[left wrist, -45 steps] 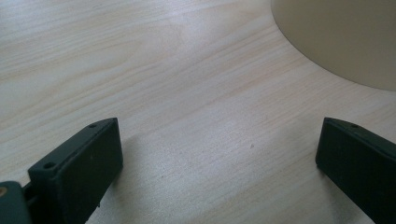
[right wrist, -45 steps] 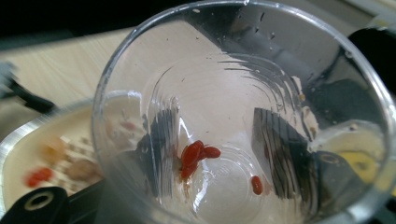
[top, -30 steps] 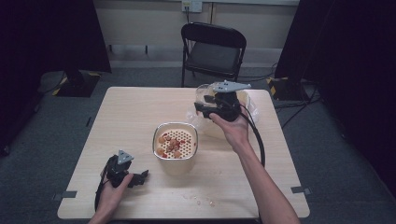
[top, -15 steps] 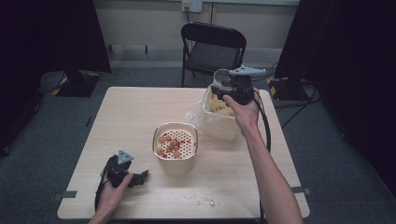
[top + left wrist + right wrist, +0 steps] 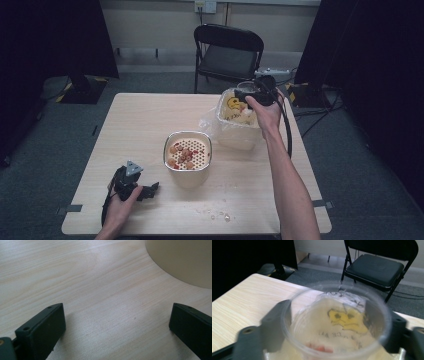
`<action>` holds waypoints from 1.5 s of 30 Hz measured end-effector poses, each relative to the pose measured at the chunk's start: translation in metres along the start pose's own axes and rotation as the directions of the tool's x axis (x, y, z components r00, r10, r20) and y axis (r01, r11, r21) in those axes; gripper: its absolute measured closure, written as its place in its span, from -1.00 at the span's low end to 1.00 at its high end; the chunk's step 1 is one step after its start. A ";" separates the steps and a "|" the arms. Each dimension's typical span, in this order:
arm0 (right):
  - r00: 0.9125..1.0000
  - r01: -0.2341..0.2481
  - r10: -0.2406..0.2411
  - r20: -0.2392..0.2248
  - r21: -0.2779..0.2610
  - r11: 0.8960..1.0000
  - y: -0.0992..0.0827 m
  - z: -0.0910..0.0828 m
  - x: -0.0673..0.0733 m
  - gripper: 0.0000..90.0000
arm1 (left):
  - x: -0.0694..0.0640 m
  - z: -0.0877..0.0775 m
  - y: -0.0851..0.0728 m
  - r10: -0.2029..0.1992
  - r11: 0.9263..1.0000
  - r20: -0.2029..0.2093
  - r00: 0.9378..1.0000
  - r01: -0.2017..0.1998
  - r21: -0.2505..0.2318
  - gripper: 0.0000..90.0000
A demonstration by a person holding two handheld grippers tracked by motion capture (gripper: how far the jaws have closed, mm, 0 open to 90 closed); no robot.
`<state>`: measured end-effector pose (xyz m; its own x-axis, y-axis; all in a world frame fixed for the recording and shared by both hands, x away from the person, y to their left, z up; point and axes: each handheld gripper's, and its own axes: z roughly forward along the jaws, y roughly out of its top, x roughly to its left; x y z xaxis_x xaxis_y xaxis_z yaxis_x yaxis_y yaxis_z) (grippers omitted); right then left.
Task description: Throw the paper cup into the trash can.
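Chair (image 5: 227, 55) stands beyond the right claw (image 5: 250, 95), off the table's (image 5: 140, 125) far edge. Directly under that claw is a white bin (image 5: 239, 137) lined with a clear bag (image 5: 210, 125) that bears a yellow smiley face. Nearer the person from the claw, toward the table's middle, sits a cream pot (image 5: 187, 159) with a perforated insert holding reddish bits, and a few crumbs (image 5: 217, 216) lie by the near edge. Nothing stands between claw and bin. The cup (image 5: 337, 315) is clear plastic, round and thin-walled; it sits between the right claw's jaws above the bin, tipped so its mouth faces the camera, with the bag's face showing through it and something red at its lower rim. Those jaws have just been opening and now stand wide on either side of the cup, with no firm pinch on it. The left claw (image 5: 117, 325) rests low over bare wood, jaws wide apart and empty, the pot just ahead to its right. Since a second ago the right hand has gone from beside the pot out to the bin; the left has kept its place.
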<state>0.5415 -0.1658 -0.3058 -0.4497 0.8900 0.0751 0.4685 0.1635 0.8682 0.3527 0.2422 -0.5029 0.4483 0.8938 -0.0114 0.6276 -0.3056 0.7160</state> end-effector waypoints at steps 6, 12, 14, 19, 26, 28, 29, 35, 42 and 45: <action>1.000 -0.005 0.005 -0.012 -0.003 1.000 -0.003 0.003 0.004 -0.61 | 0.000 0.000 0.000 0.001 1.000 0.000 1.000 -0.001 -0.001 -0.99; 0.999 -0.023 0.022 -0.038 -0.012 1.000 -0.017 -0.008 0.008 -0.60 | 0.000 0.000 0.000 0.002 1.000 0.000 1.000 -0.002 0.000 -0.99; 0.999 -0.021 0.020 -0.044 -0.017 1.000 -0.022 -0.013 0.008 -0.60 | 0.000 0.000 0.000 0.001 1.000 0.000 1.000 -0.001 -0.001 -0.99; 0.999 0.000 -0.001 -0.049 -0.033 0.999 -0.030 -0.032 0.010 -0.62 | 0.000 0.000 0.000 0.001 1.000 0.000 1.000 -0.001 -0.001 -0.99; 0.998 0.051 -0.053 -0.038 -0.050 0.997 -0.046 -0.056 0.011 -0.60 | 0.000 0.000 0.000 0.000 1.000 0.000 1.000 0.000 -0.001 -0.99; 0.997 0.055 -0.057 -0.043 -0.039 0.998 -0.055 -0.063 0.011 -0.60 | 0.000 0.000 0.000 0.001 1.000 0.000 1.000 -0.001 -0.001 -0.99; 0.997 0.054 -0.055 -0.053 -0.025 0.998 -0.057 -0.066 0.012 -0.60 | 0.000 0.000 0.000 0.000 1.000 -0.001 1.000 0.000 -0.001 -0.99; 0.996 0.066 -0.068 -0.063 -0.032 0.997 -0.076 -0.090 0.014 -0.61 | 0.000 0.000 0.000 0.000 1.000 0.000 1.000 0.000 -0.001 -0.99; 0.996 0.054 -0.054 -0.064 -0.004 0.999 -0.114 -0.103 0.014 -0.64 | 0.000 0.000 0.000 0.001 1.000 0.000 1.000 -0.001 -0.001 -0.99; 0.996 0.058 -0.056 -0.069 0.019 0.998 -0.134 -0.106 0.014 -0.64 | 0.000 0.000 0.000 0.000 1.000 -0.001 1.000 -0.001 -0.001 -0.99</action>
<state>0.3924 -0.2204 -0.3690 -0.5265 0.8481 0.0596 0.4564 0.2228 0.8614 0.3526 0.2421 -0.5029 0.4482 0.8939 -0.0106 0.6268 -0.3058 0.7167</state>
